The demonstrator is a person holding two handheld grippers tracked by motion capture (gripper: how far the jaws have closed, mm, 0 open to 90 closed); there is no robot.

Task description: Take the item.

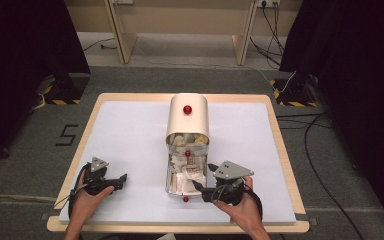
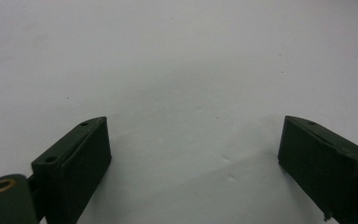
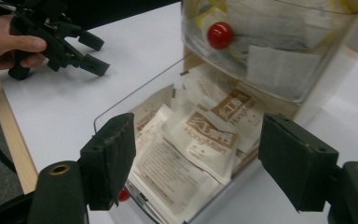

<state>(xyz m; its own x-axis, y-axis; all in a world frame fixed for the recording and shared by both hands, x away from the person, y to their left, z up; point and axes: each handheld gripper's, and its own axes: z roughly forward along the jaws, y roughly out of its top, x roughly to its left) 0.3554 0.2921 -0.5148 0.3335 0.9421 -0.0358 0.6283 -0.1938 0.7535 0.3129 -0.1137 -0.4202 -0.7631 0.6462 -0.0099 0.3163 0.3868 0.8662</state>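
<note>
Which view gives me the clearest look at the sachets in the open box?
The right gripper view: the sachets lie close between the open jaws of the right gripper, brown print visible. The high view shows them small and pale inside the box. The left gripper view faces bare white table.

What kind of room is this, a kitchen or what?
Probably a lab or test room, not a kitchen: black curtains hang at both sides, cables trail over grey carpet, and one table holds a box of packets.

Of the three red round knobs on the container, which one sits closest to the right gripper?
The red knob at the near front edge of the open clear tray, just left of the right gripper. The other two sit farther back, on the cream cover.
</note>
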